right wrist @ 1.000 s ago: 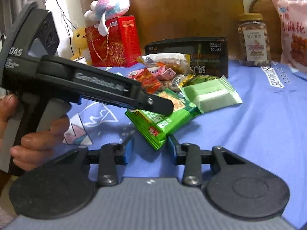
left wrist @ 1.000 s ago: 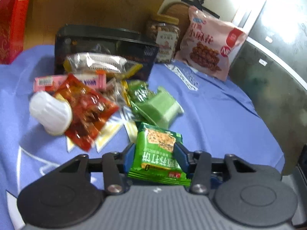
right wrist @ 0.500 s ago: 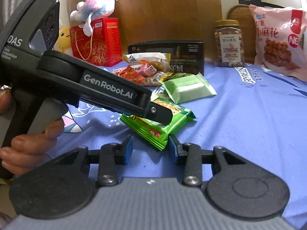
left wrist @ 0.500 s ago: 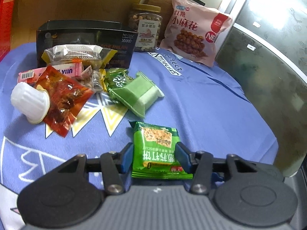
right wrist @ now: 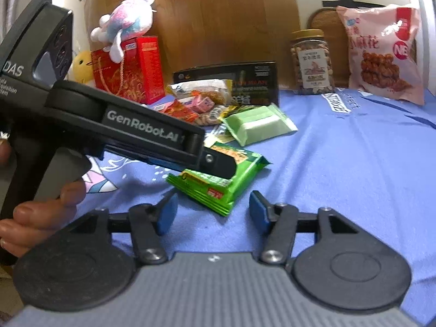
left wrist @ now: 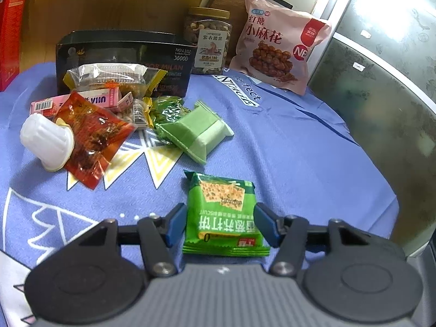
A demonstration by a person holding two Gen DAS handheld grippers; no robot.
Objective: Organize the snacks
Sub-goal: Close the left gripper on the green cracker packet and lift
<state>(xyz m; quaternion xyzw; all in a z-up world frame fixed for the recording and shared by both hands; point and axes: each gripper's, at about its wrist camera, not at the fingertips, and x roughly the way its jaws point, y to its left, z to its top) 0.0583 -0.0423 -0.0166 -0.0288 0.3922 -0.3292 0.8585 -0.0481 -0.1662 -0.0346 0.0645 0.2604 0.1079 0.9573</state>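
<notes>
One white ridged cup, one red snack packet, one pale green wrapped pack, one nut jar and one pink bag sit on the blue cloth. The green biscuit packet, bright with a cracker picture, lies flat between the left gripper, whose jaws have just been opening, pads apart from it. The right gripper, also just opening, stands spread just before the packet's corner.

A pastel plush toy is sitting on top of a red gift box, with a yellow plush peeking out beside it. A blue printed cloth is covering the table, and a wooden panel is standing behind.
</notes>
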